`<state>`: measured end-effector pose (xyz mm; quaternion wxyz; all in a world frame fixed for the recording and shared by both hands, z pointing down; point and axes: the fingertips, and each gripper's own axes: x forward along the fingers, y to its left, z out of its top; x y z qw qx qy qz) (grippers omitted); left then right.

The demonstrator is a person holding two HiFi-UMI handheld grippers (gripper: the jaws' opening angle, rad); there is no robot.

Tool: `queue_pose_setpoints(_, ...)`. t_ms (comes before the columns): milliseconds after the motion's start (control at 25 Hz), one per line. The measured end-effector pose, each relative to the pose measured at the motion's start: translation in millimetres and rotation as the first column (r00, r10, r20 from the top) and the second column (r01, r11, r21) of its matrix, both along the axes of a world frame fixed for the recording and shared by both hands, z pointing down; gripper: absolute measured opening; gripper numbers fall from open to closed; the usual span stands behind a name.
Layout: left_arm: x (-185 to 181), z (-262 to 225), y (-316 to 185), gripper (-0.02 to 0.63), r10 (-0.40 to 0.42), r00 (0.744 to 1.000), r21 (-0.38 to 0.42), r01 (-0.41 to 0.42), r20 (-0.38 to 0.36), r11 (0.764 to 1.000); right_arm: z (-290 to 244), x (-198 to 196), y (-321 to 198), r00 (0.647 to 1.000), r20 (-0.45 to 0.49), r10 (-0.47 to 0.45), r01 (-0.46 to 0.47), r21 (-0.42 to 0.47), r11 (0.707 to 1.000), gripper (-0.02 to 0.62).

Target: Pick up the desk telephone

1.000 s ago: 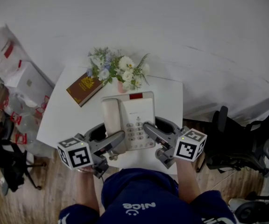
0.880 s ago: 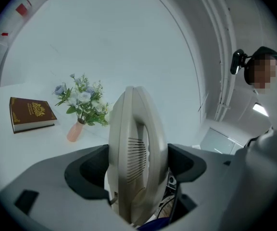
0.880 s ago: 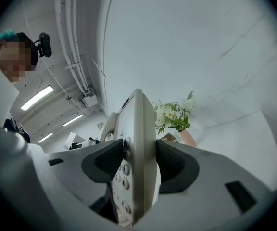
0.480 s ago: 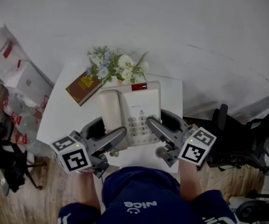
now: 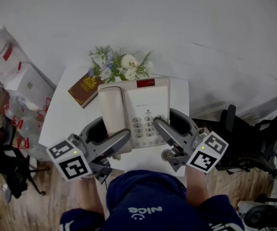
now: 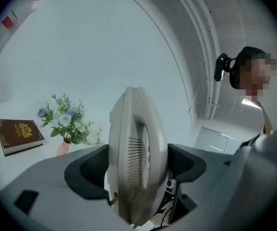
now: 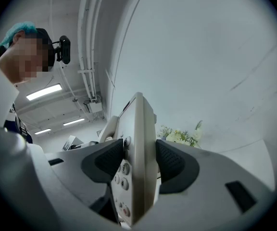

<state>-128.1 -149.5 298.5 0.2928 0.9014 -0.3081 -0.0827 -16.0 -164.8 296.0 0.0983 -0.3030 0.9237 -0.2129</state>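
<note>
The white desk telephone (image 5: 139, 109) hangs above the small white table (image 5: 64, 114), held level from both sides. My left gripper (image 5: 110, 146) is shut on its left edge, under the handset (image 5: 110, 114). In the left gripper view the handset side (image 6: 137, 153) fills the gap between the dark pads (image 6: 88, 170). My right gripper (image 5: 169, 134) is shut on the right edge beside the keypad (image 5: 144, 129). The right gripper view shows the phone's body (image 7: 141, 162) edge-on, with its buttons facing left, clamped between the pads (image 7: 174, 165).
A brown book (image 5: 86, 89) and a small vase of flowers (image 5: 120, 67) sit at the table's far side, just beyond the phone. A black office chair (image 5: 244, 150) stands to the right. Bags and boxes (image 5: 18, 81) lie left of the table. A white wall is behind.
Both grippers have risen with the telephone between them. In the head view the phone looks larger and now covers part of the flower vase's base.
</note>
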Motion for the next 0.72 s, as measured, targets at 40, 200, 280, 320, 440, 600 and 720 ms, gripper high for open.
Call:
queue_pose_setpoints(40,-0.2,1.0,0.1,0.383,-0.001,1.000,-0.003,0.001,0.000,1.000,0.9,-0.4,-0.2,1.000,-0.003,0.000,0.000,-0.001,1.000,0.230)
queue_pose_setpoints(200,-2.7,3.9,0.5,0.383,-0.011,1.000,-0.004,0.011,0.003,1.000,5.2,-2.9,-0.4,1.000,-0.003,0.000,0.000,-0.011,1.000,0.232)
queue_pose_setpoints(280,-3.7,4.0,0.9,0.383,-0.012,1.000,0.000,0.012,0.006,1.000,6.2,-3.7,0.3,1.000,0.003,0.002,-0.002,-0.012,1.000,0.232)
queue_pose_setpoints(320,-4.0,3.7,1.3,0.383,-0.012,1.000,0.003,0.012,0.007,1.000,6.3,-3.9,0.9,1.000,0.007,0.004,-0.004,-0.010,1.000,0.232)
queue_pose_setpoints(440,-4.0,2.6,1.8,0.383,-0.012,1.000,0.008,0.011,0.012,1.000,6.1,-3.8,1.8,1.000,0.010,0.006,-0.006,-0.010,1.000,0.232)
queue_pose_setpoints(600,-2.5,3.2,1.5,0.383,-0.007,1.000,0.006,0.007,0.017,1.000,7.0,-2.5,1.7,1.000,0.010,0.010,-0.010,-0.008,1.000,0.232)
queue_pose_setpoints(720,-1.9,3.6,2.2,0.383,-0.003,1.000,0.008,0.003,0.022,1.000,7.4,-1.8,2.7,1.000,0.012,0.013,-0.013,-0.003,1.000,0.232)
